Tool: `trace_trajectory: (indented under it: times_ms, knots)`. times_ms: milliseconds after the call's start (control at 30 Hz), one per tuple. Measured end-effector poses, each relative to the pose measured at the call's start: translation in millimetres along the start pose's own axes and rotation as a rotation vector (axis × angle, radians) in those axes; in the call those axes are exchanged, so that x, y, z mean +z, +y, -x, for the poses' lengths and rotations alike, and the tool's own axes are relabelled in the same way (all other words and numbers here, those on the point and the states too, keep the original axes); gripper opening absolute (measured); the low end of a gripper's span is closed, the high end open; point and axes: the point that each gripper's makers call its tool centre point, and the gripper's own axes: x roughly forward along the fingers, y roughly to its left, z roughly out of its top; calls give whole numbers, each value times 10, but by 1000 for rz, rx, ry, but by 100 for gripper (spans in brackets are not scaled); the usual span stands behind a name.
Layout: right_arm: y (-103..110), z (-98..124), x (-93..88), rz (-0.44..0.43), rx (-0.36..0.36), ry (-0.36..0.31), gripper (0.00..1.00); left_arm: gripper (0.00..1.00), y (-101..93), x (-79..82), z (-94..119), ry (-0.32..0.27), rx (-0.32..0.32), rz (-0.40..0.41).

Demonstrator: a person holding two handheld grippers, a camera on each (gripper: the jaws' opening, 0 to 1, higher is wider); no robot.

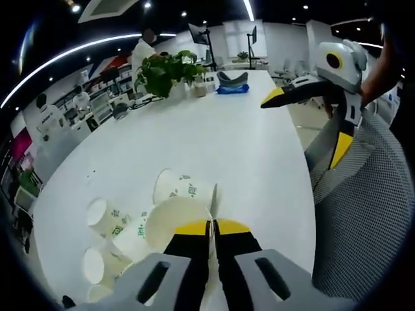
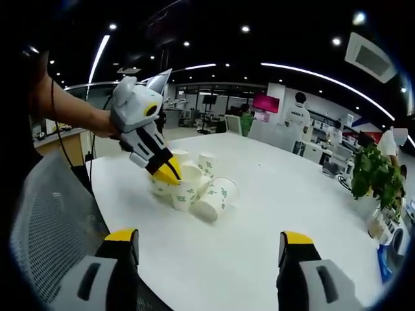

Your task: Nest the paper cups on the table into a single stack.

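The left claw (image 1: 212,228) had its yellow-tipped black jaws pressed nearly together over the thin rim of an upright white paper cup (image 1: 176,221), pinching the cup wall between them. In the right gripper view the same claw (image 2: 170,176) reached down into the cluster, its yellow tip at the mouth of that cup (image 2: 187,188). Around it lay the other white paper cups with green print (image 1: 111,220), smooth and tapered: some stood open-mouthed, and one lay on its side (image 2: 214,200) with its round opening facing the camera. All sat close together, touching or nearly so, near one edge of the broad, glossy white desk (image 1: 214,136).

The right claw (image 2: 209,245) was spread wide, its two jaws far apart with nothing between them, hovering above the desk (image 2: 305,194) well apart from the cups. It appeared in the left gripper view (image 1: 305,113) beside a grey mesh chair back (image 1: 363,214). A leafy green potted plant (image 1: 165,71) stood at the desk's far end.
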Motion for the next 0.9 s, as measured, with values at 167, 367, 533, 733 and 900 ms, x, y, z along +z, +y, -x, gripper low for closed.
trace_trajectory:
  times_ms: [167,367,533,733,900]
  knots:
    - [-2,1,1,2,-4,1,90,0,-11,48,16,-10,7,18]
    - [11,-1,3,4,2,1,90,0,-90,67,60,-8,-1,3]
    - [11,1,4,4,3,0,90,0,-171,32,108,4,-12,3]
    - [22,-1,7,6,7,0,90,0,-288,-22,162,20,-13,-6]
    - [45,-4,5,12,17,2,90,0,-385,-46,177,21,-19,-2]
